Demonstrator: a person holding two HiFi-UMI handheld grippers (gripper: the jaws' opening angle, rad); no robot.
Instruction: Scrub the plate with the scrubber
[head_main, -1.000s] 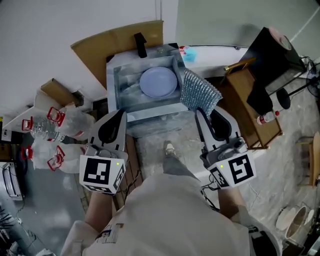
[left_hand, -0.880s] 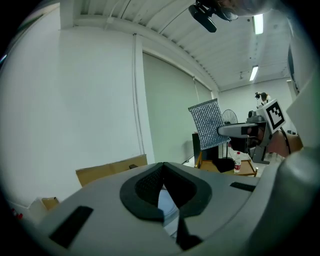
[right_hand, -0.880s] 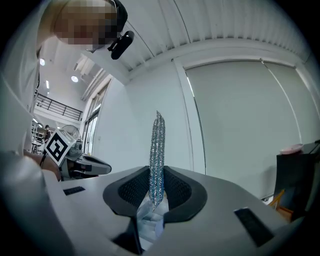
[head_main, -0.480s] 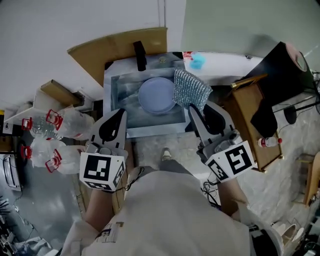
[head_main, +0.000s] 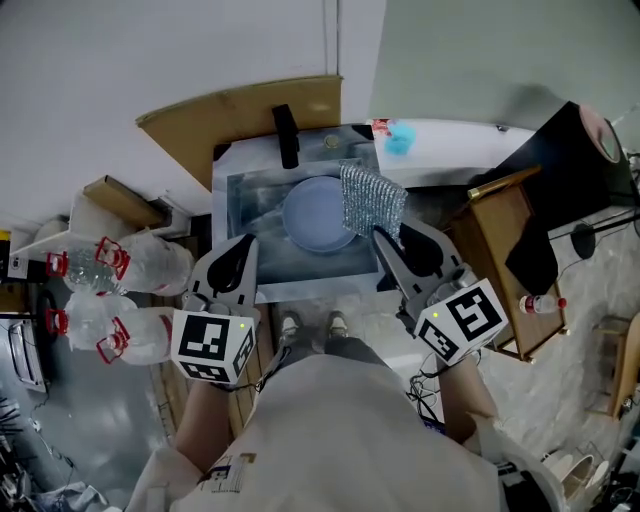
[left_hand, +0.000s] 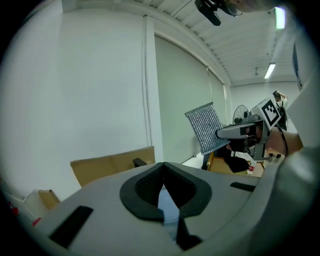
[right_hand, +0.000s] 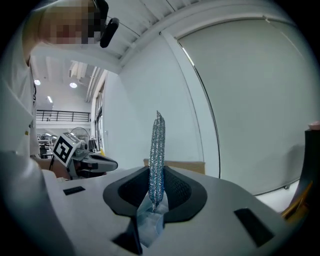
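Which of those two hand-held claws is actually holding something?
The right gripper: its jaws pinch the silvery scrubber. The left gripper is shut, empty.

**Bare hall rigged as a work space**

This looks like a workshop-style hall. A steel sink (head_main: 250, 215) stands on a grey floor (head_main: 90, 420), with cardboard (head_main: 230, 115) propped behind it against a plain white wall (head_main: 120, 60). Big water jugs (head_main: 140, 268) lie alongside. Overhead are strip lights (left_hand: 270, 70), and a mezzanine railing (right_hand: 62, 116) runs in the distance.

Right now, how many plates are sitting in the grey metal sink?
1. A round pale-blue plate lies in the middle of the sink, just left of the silver mesh scrubber. Another could be hidden beneath it.
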